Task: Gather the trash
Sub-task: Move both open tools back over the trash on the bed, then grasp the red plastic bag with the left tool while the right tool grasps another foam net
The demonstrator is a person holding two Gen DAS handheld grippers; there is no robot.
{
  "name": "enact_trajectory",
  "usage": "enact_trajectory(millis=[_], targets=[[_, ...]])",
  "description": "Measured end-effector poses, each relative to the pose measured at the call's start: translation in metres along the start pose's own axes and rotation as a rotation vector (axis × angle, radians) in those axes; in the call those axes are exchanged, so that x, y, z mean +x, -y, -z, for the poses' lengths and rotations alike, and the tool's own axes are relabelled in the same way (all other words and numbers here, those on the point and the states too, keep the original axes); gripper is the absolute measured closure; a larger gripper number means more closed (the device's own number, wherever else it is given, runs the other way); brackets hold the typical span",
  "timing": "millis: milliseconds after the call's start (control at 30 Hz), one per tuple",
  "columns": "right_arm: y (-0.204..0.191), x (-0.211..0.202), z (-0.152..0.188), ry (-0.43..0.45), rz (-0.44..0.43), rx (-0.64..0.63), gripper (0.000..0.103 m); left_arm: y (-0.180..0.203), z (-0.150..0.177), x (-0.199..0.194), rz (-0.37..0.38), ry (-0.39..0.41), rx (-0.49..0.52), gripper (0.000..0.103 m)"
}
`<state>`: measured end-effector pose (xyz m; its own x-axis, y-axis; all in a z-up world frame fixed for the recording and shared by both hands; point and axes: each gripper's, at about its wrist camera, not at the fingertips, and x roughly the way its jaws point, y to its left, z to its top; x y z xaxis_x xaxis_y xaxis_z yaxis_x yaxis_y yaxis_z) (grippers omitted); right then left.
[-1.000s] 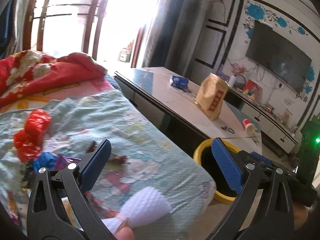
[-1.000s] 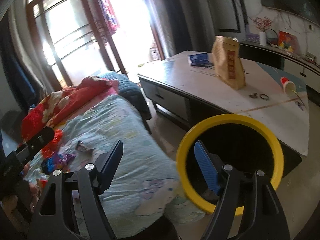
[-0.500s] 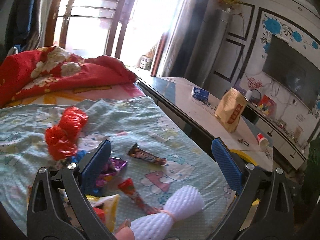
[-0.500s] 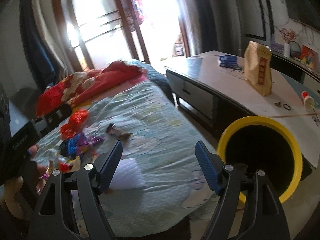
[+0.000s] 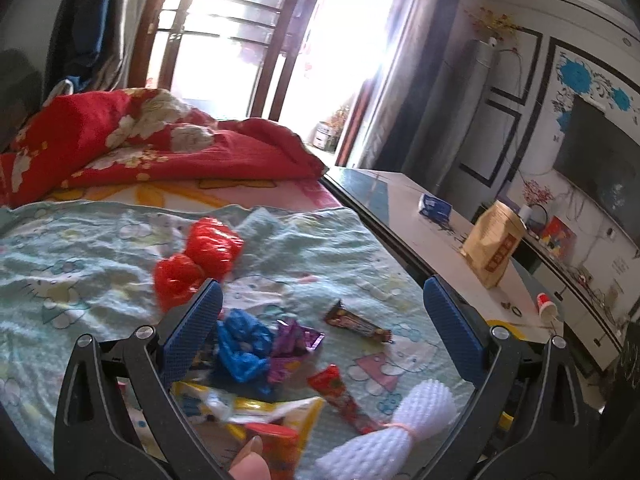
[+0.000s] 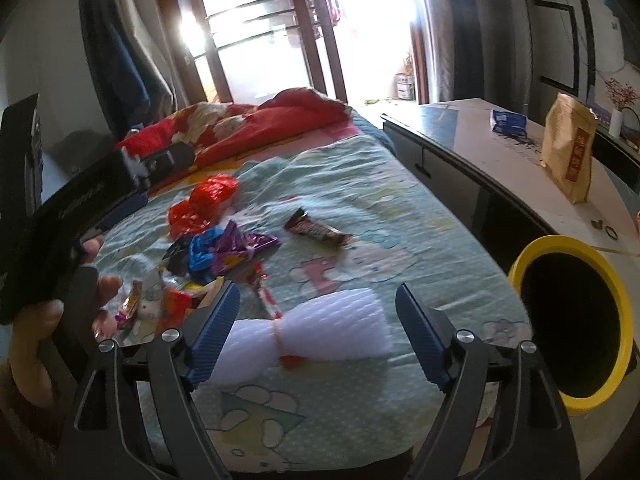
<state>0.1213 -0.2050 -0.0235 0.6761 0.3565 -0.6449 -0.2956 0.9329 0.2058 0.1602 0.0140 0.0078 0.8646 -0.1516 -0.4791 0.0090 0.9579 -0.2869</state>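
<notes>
Both grippers have swung off the yellow bin (image 6: 576,320) at the frame's right edge and back over the bed: the right gripper (image 6: 318,330) gapes empty above the white foam net (image 6: 320,330), the left gripper (image 5: 320,328) spreads wide over the wrappers (image 5: 260,344) mid-frame, so another pickup looks next.

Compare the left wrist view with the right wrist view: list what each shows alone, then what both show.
Left wrist only: the wall-mounted television and a small red-and-white cup lying on the long table.

Right wrist only: the open mouth of the yellow bin, and the person's hand holding the left gripper.

Both: the red crumpled bag, brown snack bar wrapper, white foam netting, and brown paper bag.
</notes>
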Motion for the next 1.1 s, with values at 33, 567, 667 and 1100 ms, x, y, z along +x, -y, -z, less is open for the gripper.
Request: enact_trajectory(millis=[33, 567, 667, 1100], targets=[[-0.004, 0.003, 0.001, -0.009, -0.003, -0.005, 0.024, -0.003, -0.001, 0.000, -0.006, 0.001, -0.003, 0.011], [-0.020, 0.055, 0.016, -0.150, 0.032, 0.063, 0.019, -0.100, -0.014, 0.022, -0.133, -0.045, -0.147, 0.011], [-0.018, 0.064, 0.018, -0.161, 0.034, 0.080, 0.019, -0.122, -0.018, 0.040, -0.108, -0.112, -0.213, 0.011], [-0.006, 0.068, 0.022, -0.169, -0.021, 0.080, 0.034, -0.132, -0.013, 0.101, -0.034, -0.337, -0.276, 0.061]])
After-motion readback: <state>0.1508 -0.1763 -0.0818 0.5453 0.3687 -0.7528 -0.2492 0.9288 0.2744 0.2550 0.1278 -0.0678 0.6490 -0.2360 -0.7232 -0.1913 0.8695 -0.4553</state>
